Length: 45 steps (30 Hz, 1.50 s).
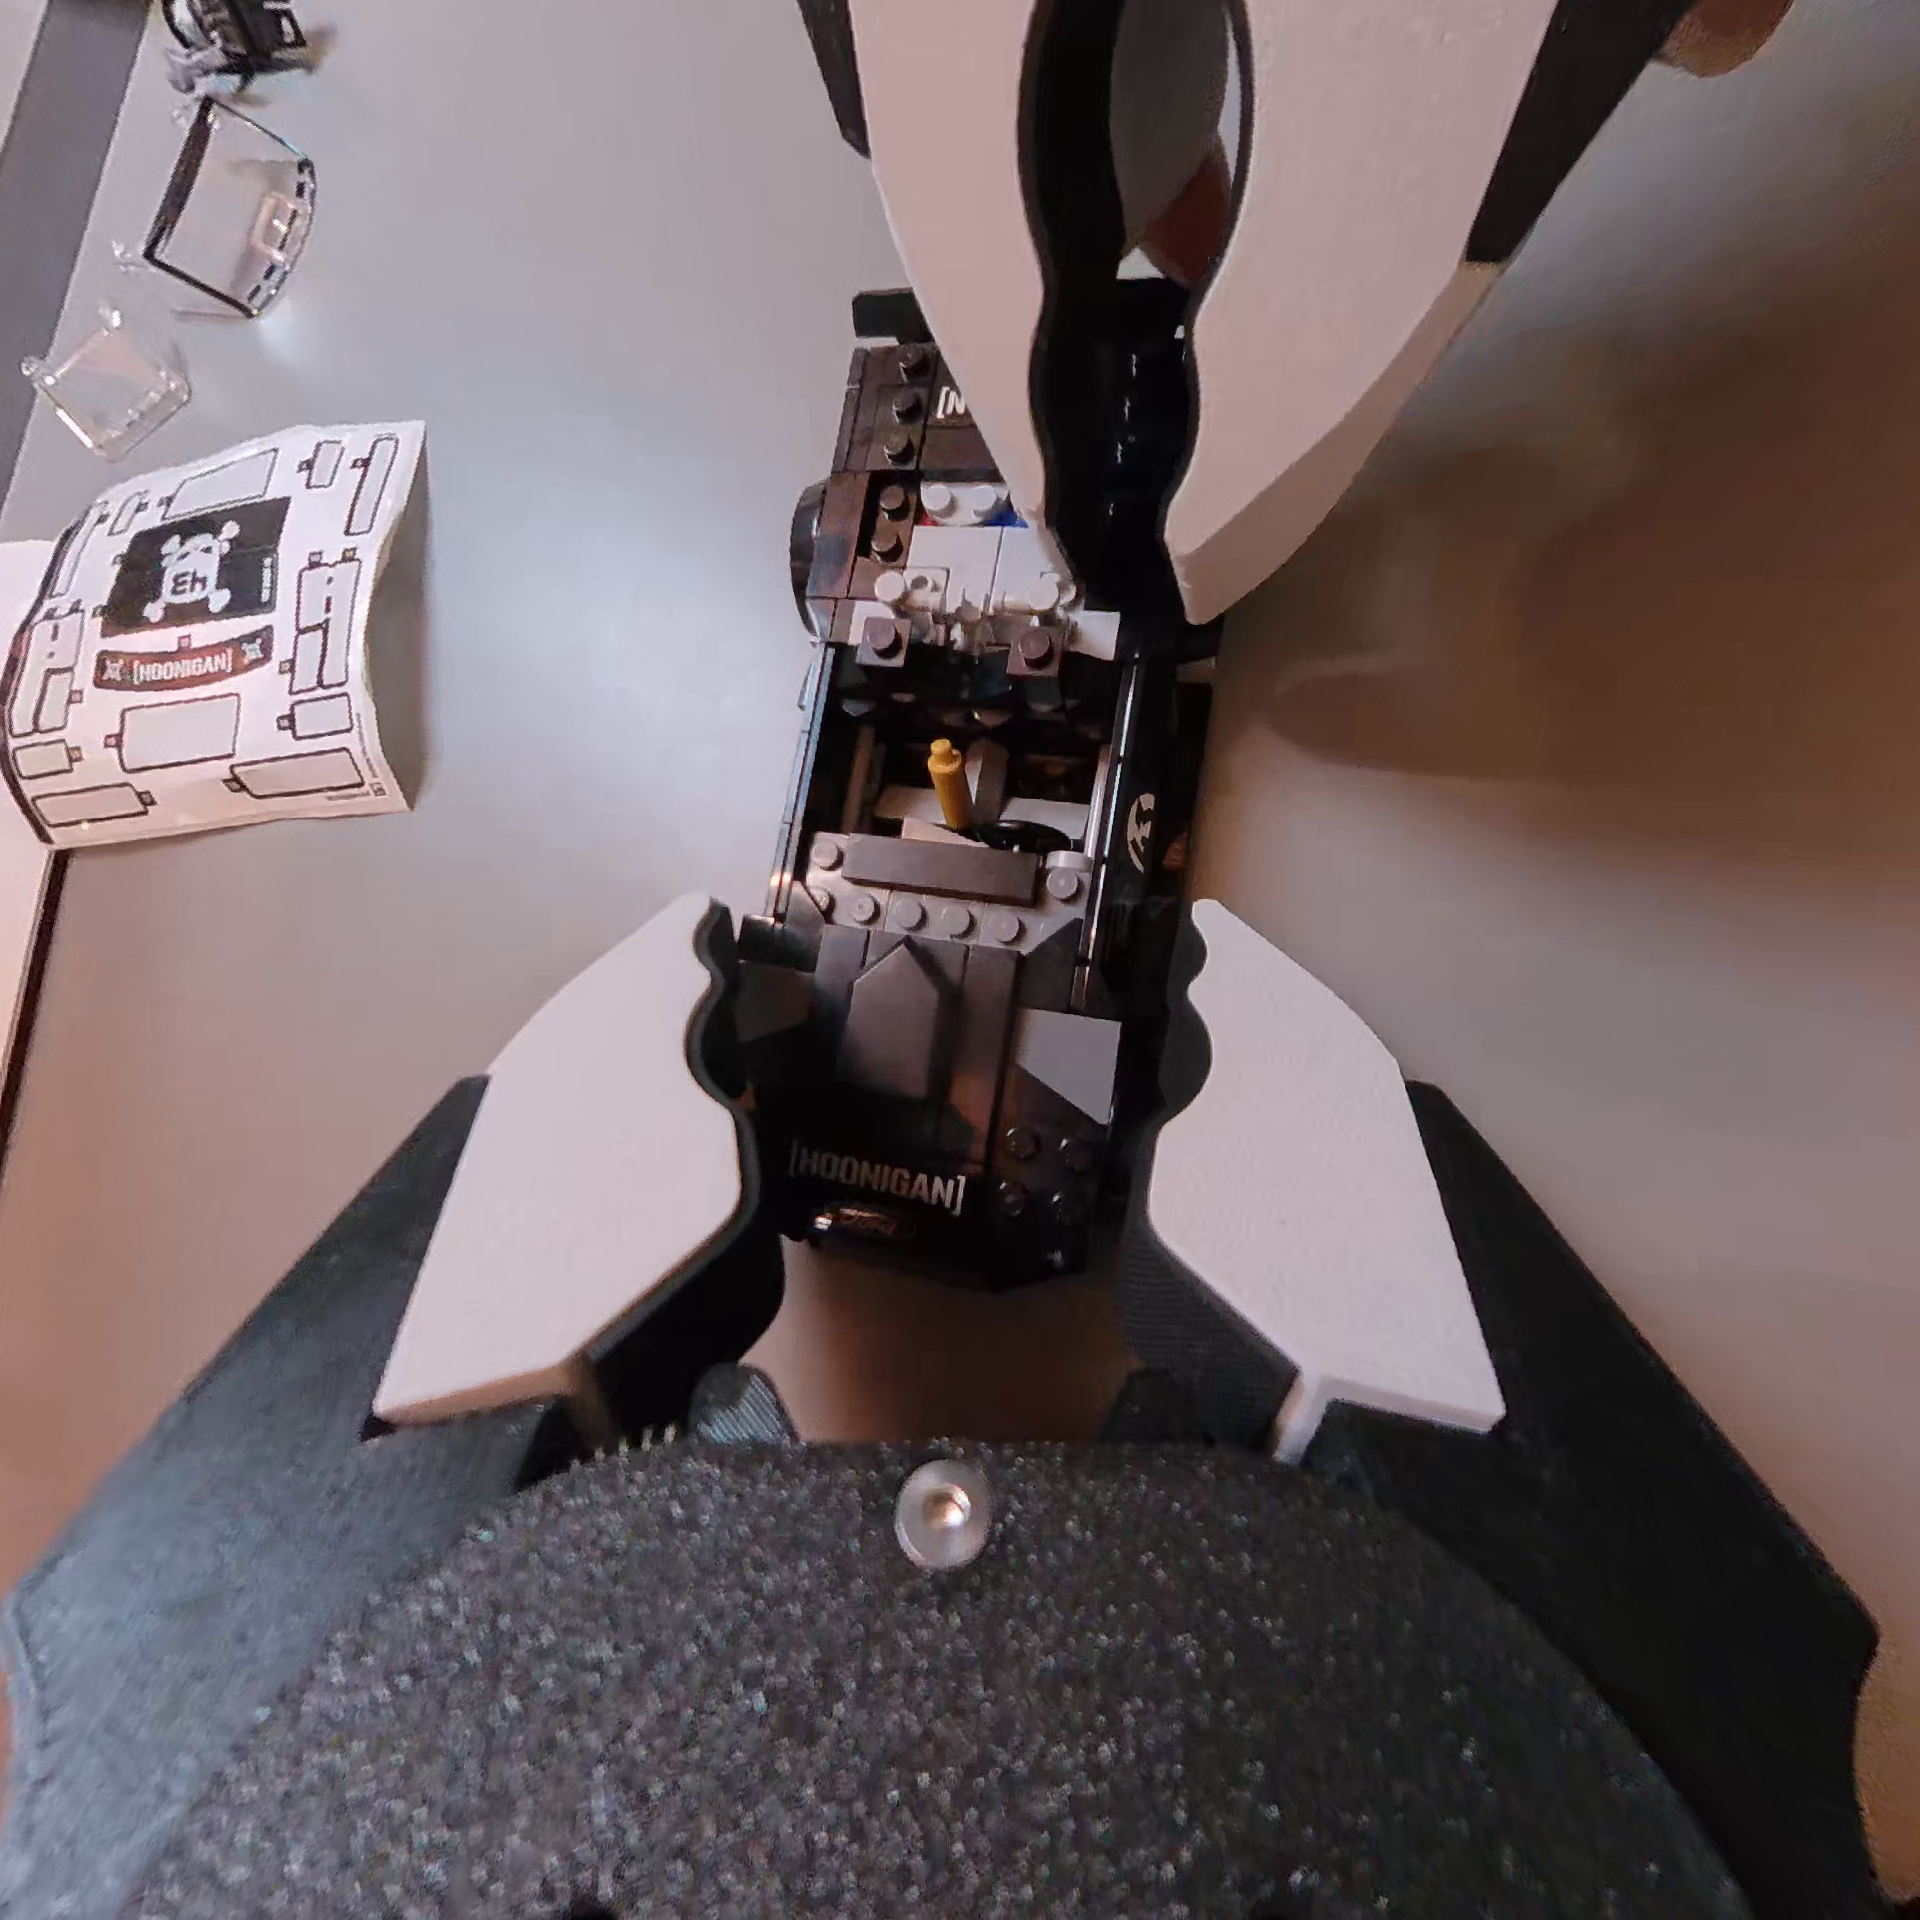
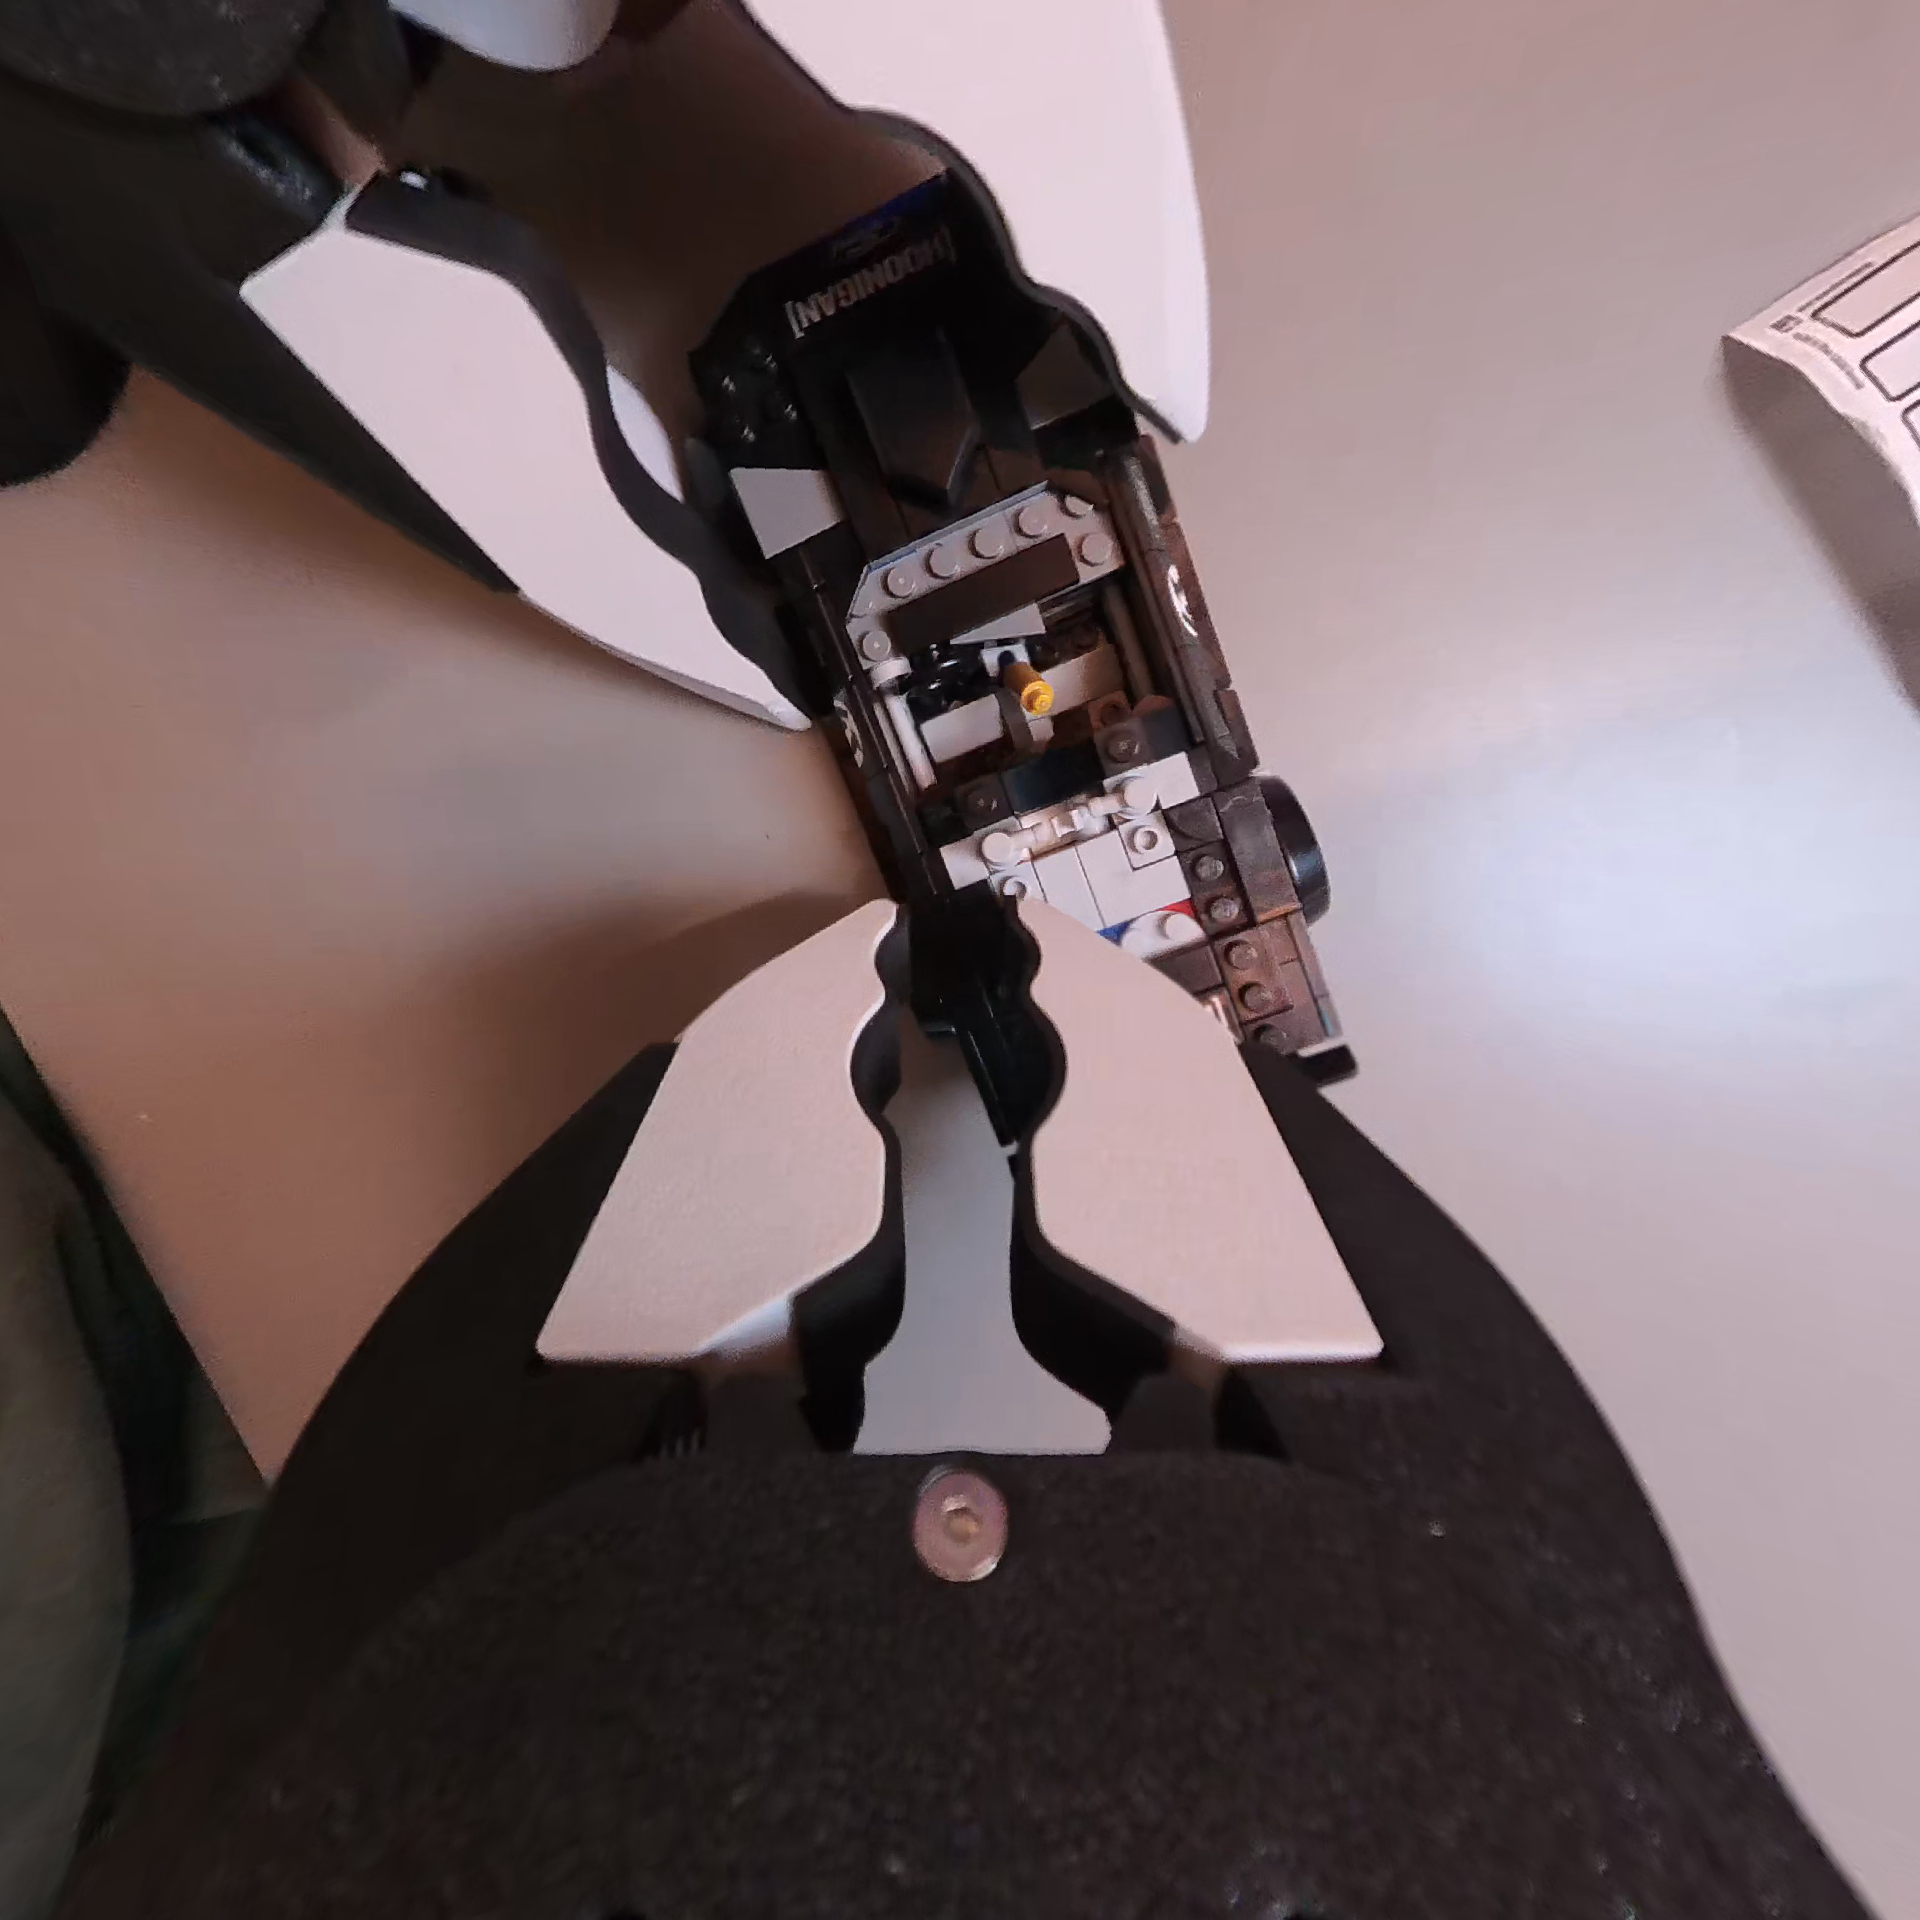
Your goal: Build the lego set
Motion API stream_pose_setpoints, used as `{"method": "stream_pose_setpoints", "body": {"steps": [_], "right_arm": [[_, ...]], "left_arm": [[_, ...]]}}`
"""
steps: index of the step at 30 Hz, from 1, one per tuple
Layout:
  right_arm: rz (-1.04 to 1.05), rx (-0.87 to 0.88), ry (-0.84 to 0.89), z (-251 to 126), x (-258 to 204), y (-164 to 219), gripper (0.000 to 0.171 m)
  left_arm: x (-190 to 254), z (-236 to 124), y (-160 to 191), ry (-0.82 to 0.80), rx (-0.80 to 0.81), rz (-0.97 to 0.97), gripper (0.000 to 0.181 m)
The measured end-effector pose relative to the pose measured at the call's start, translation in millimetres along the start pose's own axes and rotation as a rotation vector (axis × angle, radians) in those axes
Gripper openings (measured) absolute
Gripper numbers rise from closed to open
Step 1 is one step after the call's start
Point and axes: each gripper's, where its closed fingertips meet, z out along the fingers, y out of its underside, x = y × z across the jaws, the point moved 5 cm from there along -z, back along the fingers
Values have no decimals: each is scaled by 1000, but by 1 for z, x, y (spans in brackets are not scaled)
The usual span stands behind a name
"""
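A black lego car (image 1: 935,1039) with an open cockpit and a gold lever (image 1: 948,781) lies on the grey table. My left gripper (image 1: 956,925) is shut on its front end, one finger on each side of the hood. My right gripper (image 2: 961,914) reaches in from the far side in the left wrist view (image 1: 1122,561). It is shut on a glossy black piece (image 2: 971,1008) along the car's rear side. The car (image 2: 966,582) and the left gripper (image 2: 987,577) also show in the right wrist view. The contact under the right fingers is hidden.
A curled sticker sheet (image 1: 208,623) lies left of the car and also shows in the right wrist view (image 2: 1849,343). Two clear windscreen pieces (image 1: 229,208) (image 1: 104,384) and some black parts (image 1: 239,31) lie at the far left, near the table's edge (image 1: 31,935). There is about 6 centimetres between the tips of the two grippers.
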Motion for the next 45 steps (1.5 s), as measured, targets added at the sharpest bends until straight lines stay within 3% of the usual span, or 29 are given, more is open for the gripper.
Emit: {"method": "stream_pose_setpoints", "body": {"steps": [9,10,12,18,23,29,32,36,45], "right_arm": [[173,100,-149,-2,2,2,10],[190,143,-231,-4,-3,-1,0],[262,173,-354,-5,-11,-5,1],[222,214,-254,-24,8,9,10],[113,147,-141,-14,-6,6,27],[86,99,-56,-3,-9,2,28],[88,78,-24,0,-8,1,28],[126,63,-15,1,-5,-1,28],[294,107,-180,1,-3,-2,25]], "left_arm": [[7,-2,0,-27,-26,-31,81],[7,-1,0,-33,-23,-41,81],[6,0,-1,-43,-20,-41,81],[4,-4,3,-48,-26,-50,81],[9,-4,1,-65,-70,-65,81],[13,-15,-11,-28,-36,-66,82],[8,-10,-12,9,-70,-15,92],[7,5,-15,83,-101,41,97],[8,13,-20,70,-102,41,76]]}}
